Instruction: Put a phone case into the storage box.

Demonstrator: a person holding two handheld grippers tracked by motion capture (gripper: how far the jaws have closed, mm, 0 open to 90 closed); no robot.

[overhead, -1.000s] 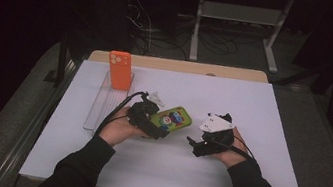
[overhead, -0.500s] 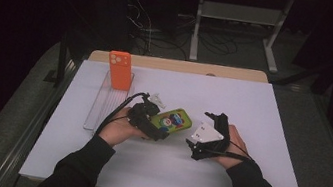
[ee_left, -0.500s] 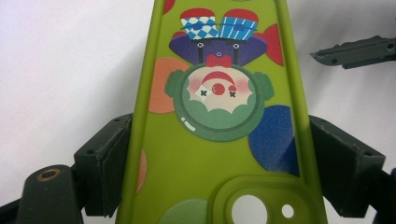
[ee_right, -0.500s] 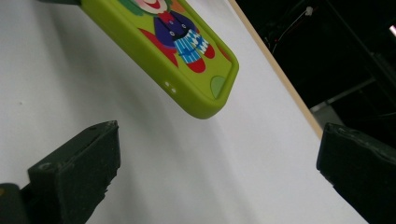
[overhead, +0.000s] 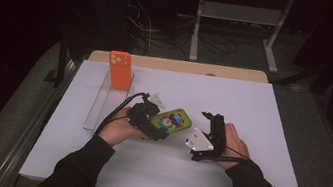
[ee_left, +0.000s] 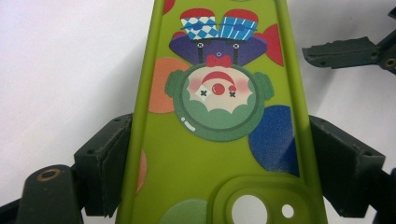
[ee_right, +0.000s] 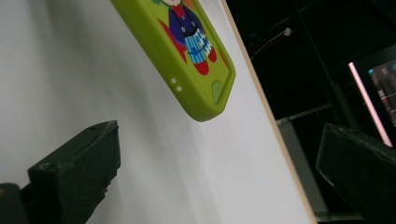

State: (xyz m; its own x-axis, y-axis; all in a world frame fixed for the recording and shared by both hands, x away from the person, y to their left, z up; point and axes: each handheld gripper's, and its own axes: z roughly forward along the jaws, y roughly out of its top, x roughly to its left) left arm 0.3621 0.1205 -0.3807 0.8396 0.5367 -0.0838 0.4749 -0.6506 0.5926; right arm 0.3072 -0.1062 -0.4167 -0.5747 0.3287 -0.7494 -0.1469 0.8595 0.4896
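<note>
Green clown-print phone case (ee_left: pixel 219 140), orange phone case (overhead: pixel 119 69), white table (overhead: pixel 262 114).

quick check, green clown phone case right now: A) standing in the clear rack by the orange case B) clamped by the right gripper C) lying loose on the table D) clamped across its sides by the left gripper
D: the left gripper view shows the green case squeezed between the left gripper's two jaws, while the right gripper is open and apart from it.
</note>
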